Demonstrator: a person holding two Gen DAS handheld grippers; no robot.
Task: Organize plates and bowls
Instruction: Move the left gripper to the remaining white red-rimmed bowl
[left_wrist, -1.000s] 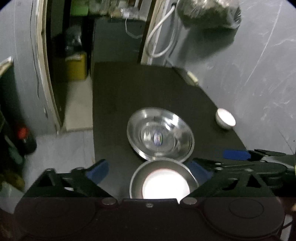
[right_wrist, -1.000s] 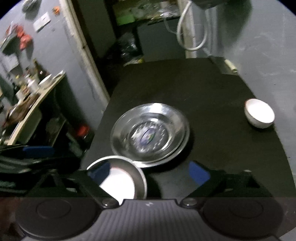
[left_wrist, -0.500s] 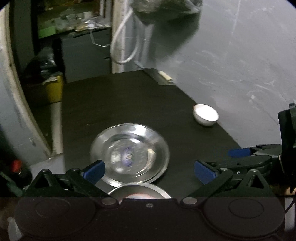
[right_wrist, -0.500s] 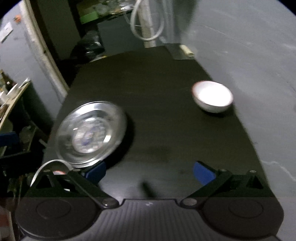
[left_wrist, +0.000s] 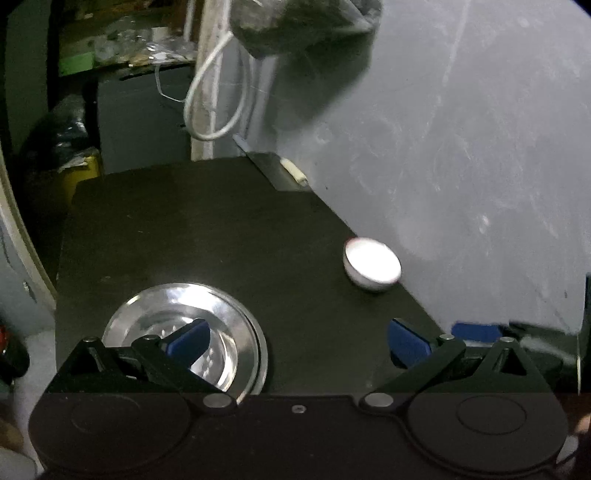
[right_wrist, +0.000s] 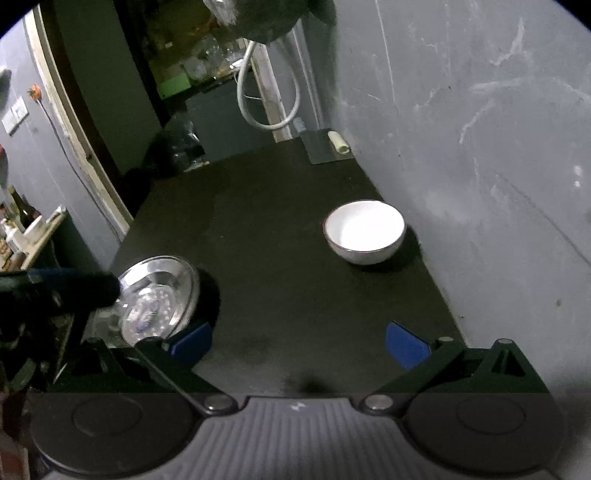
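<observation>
Dark table (right_wrist: 280, 229) runs along a scuffed grey wall (right_wrist: 480, 147), with a doorway at the far left. On the table's near left edge sits a steel plate (left_wrist: 229, 332). A white bowl (right_wrist: 365, 232) sits well apart, near the wall. Left gripper (left_wrist: 297, 338) is spread wide, empty, one finger over the plate. Right gripper (right_wrist: 299, 341) is also spread, empty, short of the bowl.

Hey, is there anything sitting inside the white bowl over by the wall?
No, the right wrist view shows the white bowl with a bare white inside, standing alone on the dark table.
</observation>
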